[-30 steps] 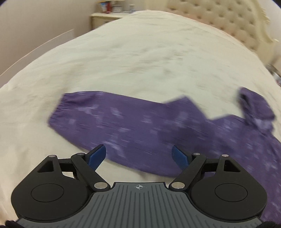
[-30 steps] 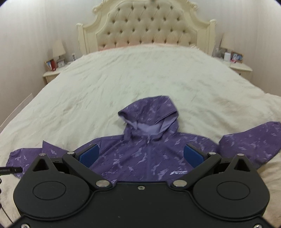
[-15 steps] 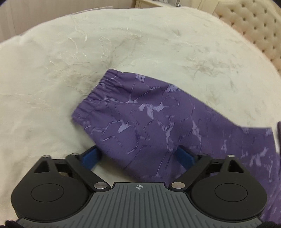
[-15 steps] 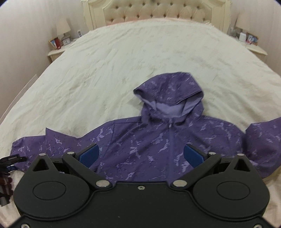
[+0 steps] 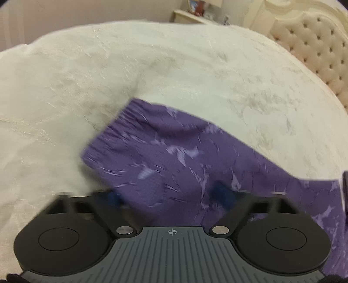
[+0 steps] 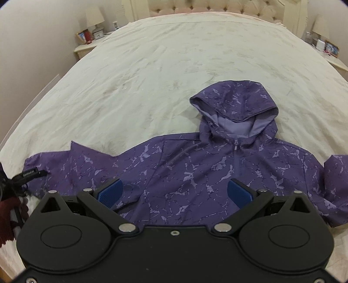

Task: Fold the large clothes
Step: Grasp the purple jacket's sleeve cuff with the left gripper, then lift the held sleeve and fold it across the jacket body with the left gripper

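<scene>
A purple hooded jacket (image 6: pixel 195 169) with a pale marbled print lies front up on the cream bed, hood (image 6: pixel 237 104) toward the headboard, sleeves spread sideways. Its left sleeve (image 5: pixel 174 156) with the elastic cuff (image 5: pixel 108 135) fills the left wrist view. My left gripper (image 5: pixel 169 198) is open, its blue pads low on either side of the sleeve just behind the cuff; the view is blurred. My right gripper (image 6: pixel 175 191) is open and empty, held above the jacket's chest. The left gripper's body shows at the right wrist view's left edge (image 6: pixel 13 185).
The cream bedspread (image 6: pixel 174 65) stretches to a tufted headboard (image 6: pixel 206 6). Nightstands with lamps and small items stand at both sides (image 6: pixel 91 41) (image 6: pixel 326 48). The bed's left edge (image 6: pixel 32 98) drops off near the sleeve.
My left gripper has moved down and in over the sleeve near the cuff, its pads now straddling the cloth. My right gripper has moved forward over the jacket's chest. Both stay open.
</scene>
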Motion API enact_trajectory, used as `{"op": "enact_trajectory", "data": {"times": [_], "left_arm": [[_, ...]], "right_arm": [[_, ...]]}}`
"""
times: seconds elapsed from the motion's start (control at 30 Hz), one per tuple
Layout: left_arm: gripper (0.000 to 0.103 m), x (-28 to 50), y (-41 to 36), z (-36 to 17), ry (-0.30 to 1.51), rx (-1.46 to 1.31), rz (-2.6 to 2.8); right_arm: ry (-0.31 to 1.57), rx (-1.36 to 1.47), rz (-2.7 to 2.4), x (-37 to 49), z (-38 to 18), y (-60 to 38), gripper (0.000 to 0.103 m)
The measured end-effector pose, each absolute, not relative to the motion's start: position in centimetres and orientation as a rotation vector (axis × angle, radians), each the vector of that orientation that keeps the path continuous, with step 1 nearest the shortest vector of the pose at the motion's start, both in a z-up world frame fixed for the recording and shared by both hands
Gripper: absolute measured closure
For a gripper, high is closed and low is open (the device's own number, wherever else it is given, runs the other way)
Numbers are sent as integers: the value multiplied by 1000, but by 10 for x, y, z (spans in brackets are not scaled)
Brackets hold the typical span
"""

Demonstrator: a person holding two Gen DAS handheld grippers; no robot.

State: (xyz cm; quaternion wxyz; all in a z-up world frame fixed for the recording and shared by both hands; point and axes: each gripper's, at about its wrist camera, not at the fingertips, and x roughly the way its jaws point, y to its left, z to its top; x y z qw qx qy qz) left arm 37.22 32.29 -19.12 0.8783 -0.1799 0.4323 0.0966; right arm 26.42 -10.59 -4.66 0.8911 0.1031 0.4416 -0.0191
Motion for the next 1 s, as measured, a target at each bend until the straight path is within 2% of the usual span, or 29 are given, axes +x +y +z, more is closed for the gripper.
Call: {"op": "enact_trajectory", "data": {"times": [0.03, 0.07, 0.13, 0.4, 0.7, 1.0], "left_arm": [[70, 369, 327, -188, 890, -393, 220], [81, 366, 331, -184, 883, -426, 227], [88, 361, 336, -175, 854, -481, 222], [88, 337, 308, -91, 665, -422, 107], [88, 316, 214, 5, 473, -315, -99], [88, 323, 89, 14, 433, -223, -358]], "right_arm": [[916, 212, -38, 263, -47, -105, 1], [917, 212, -38, 263, -47, -105, 1], [925, 218, -35, 261, -49, -105, 1], [940, 237, -31, 243, -55, -117, 1], [957, 319, -7, 214, -70, -148, 1], [946, 419, -38, 176, -77, -209, 1]]}}
